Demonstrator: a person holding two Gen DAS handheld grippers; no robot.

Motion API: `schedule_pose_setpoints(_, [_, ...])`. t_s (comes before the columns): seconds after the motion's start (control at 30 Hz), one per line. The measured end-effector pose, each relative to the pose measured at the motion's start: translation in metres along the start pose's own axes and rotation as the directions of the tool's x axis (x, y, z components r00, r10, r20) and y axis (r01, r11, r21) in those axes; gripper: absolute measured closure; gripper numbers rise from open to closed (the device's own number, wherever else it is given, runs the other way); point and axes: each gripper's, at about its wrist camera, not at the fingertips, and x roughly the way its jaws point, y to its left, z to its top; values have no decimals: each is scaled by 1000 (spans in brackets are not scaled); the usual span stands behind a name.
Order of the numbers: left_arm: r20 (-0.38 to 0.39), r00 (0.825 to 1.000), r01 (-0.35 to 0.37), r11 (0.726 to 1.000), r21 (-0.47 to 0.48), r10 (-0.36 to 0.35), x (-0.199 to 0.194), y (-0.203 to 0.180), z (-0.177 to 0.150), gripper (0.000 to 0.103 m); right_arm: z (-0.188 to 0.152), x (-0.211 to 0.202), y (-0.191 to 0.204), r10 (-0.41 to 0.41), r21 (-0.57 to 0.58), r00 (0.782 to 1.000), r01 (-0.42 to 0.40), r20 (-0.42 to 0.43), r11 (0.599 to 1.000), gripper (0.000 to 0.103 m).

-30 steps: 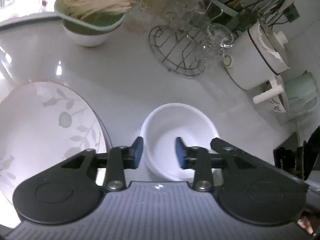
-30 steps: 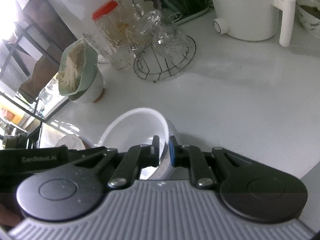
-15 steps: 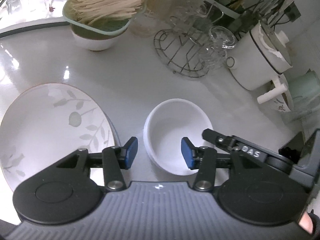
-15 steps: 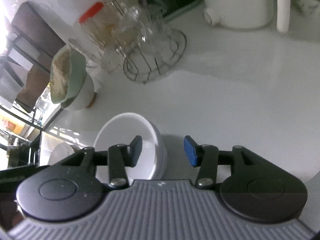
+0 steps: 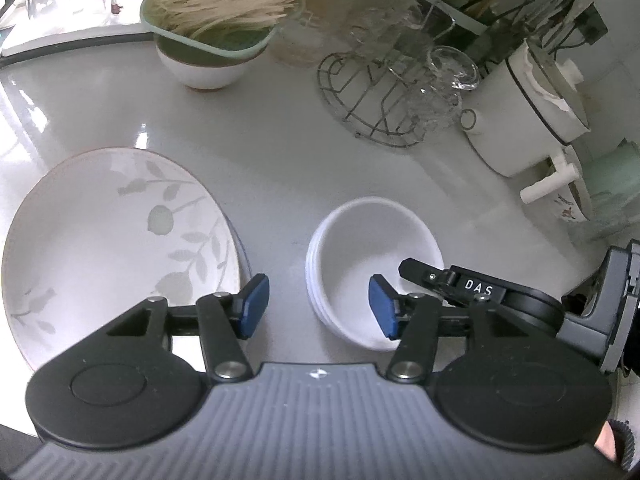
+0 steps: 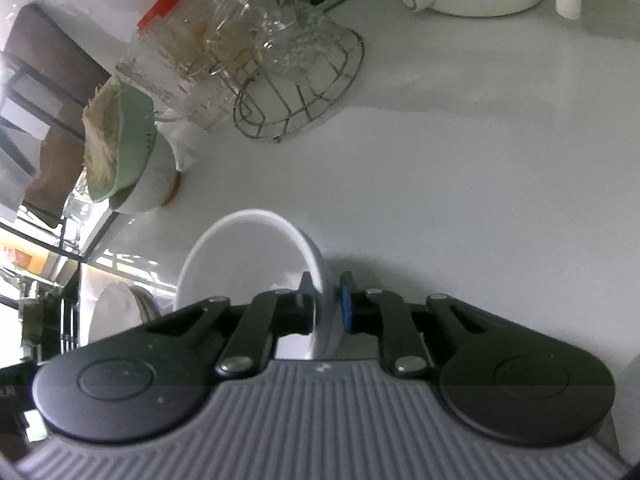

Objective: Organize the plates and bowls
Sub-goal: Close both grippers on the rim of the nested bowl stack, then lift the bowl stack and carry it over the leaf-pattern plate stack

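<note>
A stack of white bowls [image 5: 372, 256] stands on the white counter [image 5: 260, 160], right of a large leaf-patterned plate [image 5: 112, 248]. My left gripper [image 5: 318, 308] hovers over the stack's near left rim with its jaws opening; one blue pad is outside the rim, the other inside, and neither touches. My right gripper [image 6: 326, 300] is closing on the top white bowl [image 6: 248, 264], its pads pressing the right wall from inside and outside. The left wrist view shows that right gripper [image 5: 416, 272] reaching in from the right.
At the back stand a wire rack [image 5: 372, 108] with upturned glasses, a white pot [image 5: 528, 120] with a handle, a white bowl with a green strainer of noodles [image 5: 212, 40] on it, and a utensil holder [image 5: 500, 0]. A red-lidded jar [image 6: 160, 40] stands behind the rack.
My right gripper opened beside the bowl, then shut again on its rim, a little lower. My left gripper's jaws have spread wider. The bowl now sits level in the stack.
</note>
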Motion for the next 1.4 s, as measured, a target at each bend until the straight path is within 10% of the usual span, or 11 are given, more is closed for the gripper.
schedule_pose_setpoints(0.8, [-70, 997, 37, 990, 137, -27, 55, -48, -14, 42, -18, -46, -38, -49, 69, 998, 46, 40, 997, 91])
schedule_pose_setpoints(1.4, [-99, 994, 48, 998, 49, -43, 80, -44, -31, 70, -18, -34, -48, -35, 64, 999, 36, -21, 997, 88])
